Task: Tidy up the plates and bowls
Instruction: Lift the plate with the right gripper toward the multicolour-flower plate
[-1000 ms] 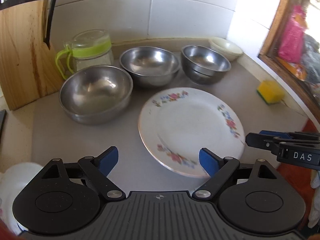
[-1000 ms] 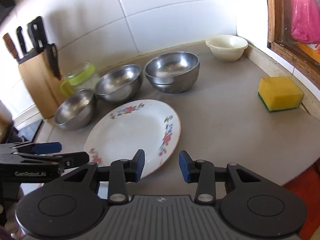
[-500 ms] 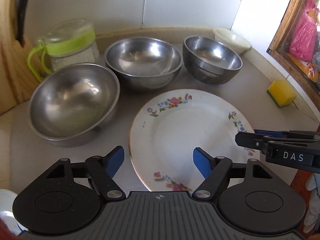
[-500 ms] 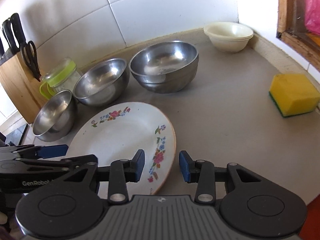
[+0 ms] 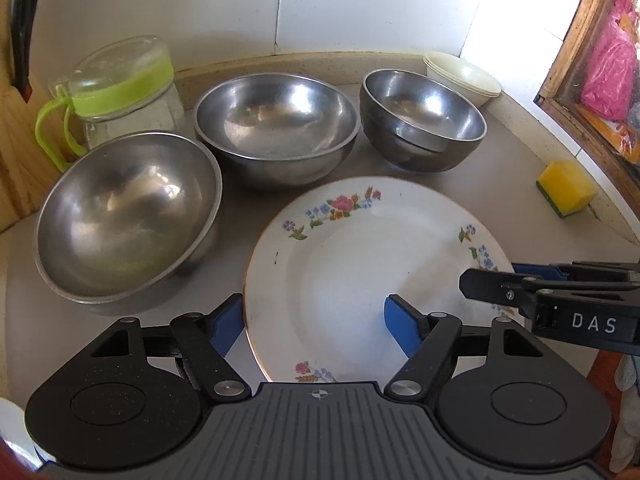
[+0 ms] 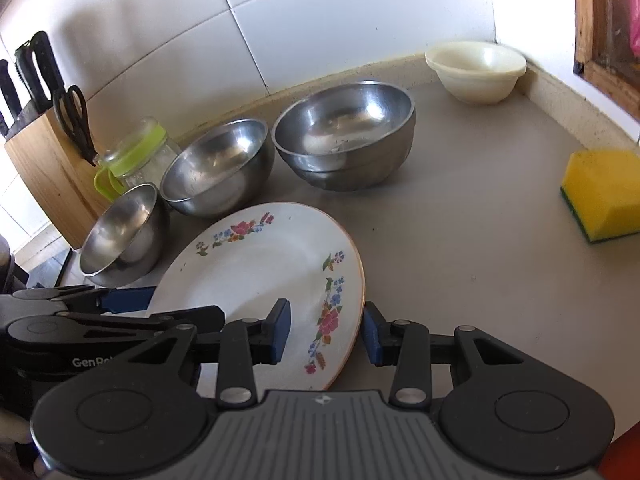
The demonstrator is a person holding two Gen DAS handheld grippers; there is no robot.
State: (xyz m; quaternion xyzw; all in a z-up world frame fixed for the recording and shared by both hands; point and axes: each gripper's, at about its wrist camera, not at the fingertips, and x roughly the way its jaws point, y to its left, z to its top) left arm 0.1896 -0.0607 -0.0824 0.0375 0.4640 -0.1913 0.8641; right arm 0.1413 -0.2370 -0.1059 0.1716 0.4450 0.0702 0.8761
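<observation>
A white floral plate [image 5: 360,272] [image 6: 260,272] lies flat on the grey counter. My left gripper [image 5: 316,326] is open, its jaws astride the plate's near-left rim. My right gripper [image 6: 326,332] is open, its jaws astride the plate's right rim. Three steel bowls stand behind the plate: a left one [image 5: 124,216] [image 6: 124,232], a middle one [image 5: 276,128] [image 6: 218,166], and a right one [image 5: 420,120] [image 6: 344,132] that sits stacked in another. A cream bowl [image 5: 464,78] [image 6: 476,70] sits in the back corner.
A glass jar with a green lid [image 5: 116,92] [image 6: 134,156] and a wooden knife block [image 6: 52,168] stand at the back left. A yellow sponge [image 5: 566,188] [image 6: 604,192] lies at the right by the window ledge. White tiled wall runs behind.
Both grippers have moved forward to the plate, so their open jaws now sit over its rim. The right gripper has opened wider. The dishes have not moved.
</observation>
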